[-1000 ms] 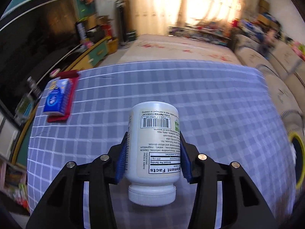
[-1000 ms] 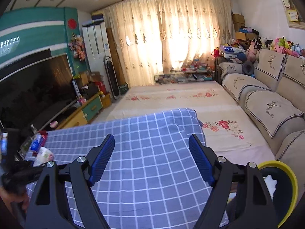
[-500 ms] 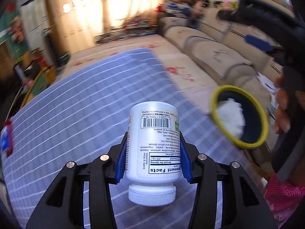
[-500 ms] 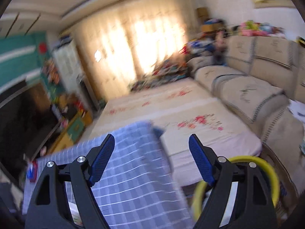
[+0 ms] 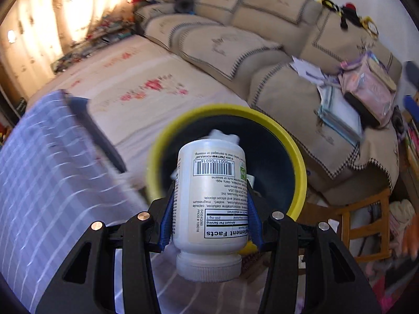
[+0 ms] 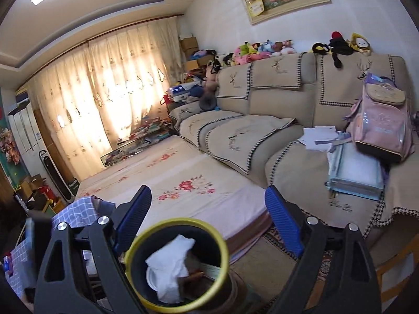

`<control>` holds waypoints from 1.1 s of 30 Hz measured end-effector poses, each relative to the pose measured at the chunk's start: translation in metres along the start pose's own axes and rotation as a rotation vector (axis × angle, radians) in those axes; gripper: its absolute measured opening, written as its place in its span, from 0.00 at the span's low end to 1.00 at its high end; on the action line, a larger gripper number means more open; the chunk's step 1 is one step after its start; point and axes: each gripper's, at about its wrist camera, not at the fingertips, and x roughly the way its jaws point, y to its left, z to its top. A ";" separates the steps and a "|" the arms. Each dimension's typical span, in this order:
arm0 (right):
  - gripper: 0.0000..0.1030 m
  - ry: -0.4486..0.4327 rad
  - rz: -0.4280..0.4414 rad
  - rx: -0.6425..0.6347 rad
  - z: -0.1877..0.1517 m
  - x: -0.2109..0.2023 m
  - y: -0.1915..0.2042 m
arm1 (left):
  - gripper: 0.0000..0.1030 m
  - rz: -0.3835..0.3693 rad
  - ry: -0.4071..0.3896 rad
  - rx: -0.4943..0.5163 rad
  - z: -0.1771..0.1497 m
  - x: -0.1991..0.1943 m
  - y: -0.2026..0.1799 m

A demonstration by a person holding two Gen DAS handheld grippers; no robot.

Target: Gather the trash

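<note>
My left gripper (image 5: pixel 210 204) is shut on a white supplement bottle (image 5: pixel 212 198), held cap toward the camera. The bottle hangs in front of the mouth of a dark trash bin with a yellow rim (image 5: pixel 296 157). The bin also shows in the right wrist view (image 6: pixel 146 243), with crumpled white tissue (image 6: pixel 170 264) and other scraps inside. My right gripper (image 6: pixel 207 219) is open and empty, above and just behind the bin.
The table with the blue checked cloth (image 5: pixel 39 183) lies to the left of the bin. A beige sofa (image 6: pixel 275 136) with a pink backpack (image 6: pixel 382 130) and papers stands on the right. A wooden stool (image 5: pixel 361 222) is beside the bin.
My left gripper has swung right, away from the table, carrying the bottle over to the bin's mouth. My right gripper has also turned right and down, so the bin is now below it.
</note>
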 end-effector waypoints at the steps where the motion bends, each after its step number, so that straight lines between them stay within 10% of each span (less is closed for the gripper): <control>1: 0.81 0.003 -0.002 0.001 -0.002 -0.001 -0.005 | 0.46 -0.001 0.014 0.007 0.004 0.011 -0.005; 8: 0.81 0.016 0.003 0.002 -0.005 0.002 -0.012 | 0.47 -0.037 0.101 0.008 0.015 0.071 -0.026; 11: 0.81 0.024 0.007 -0.005 -0.006 0.000 -0.009 | 0.75 -0.043 0.089 0.005 0.016 0.075 -0.027; 15: 0.81 0.029 0.020 -0.022 -0.005 -0.004 0.001 | 0.83 -0.039 0.036 -0.002 0.014 0.053 -0.021; 22: 0.81 0.071 0.097 -0.120 -0.013 -0.021 0.031 | 0.92 0.042 -0.179 -0.140 -0.032 -0.063 0.029; 33: 0.93 0.111 0.283 -0.302 -0.041 -0.085 0.094 | 0.95 0.441 -0.424 -0.413 -0.214 -0.249 0.108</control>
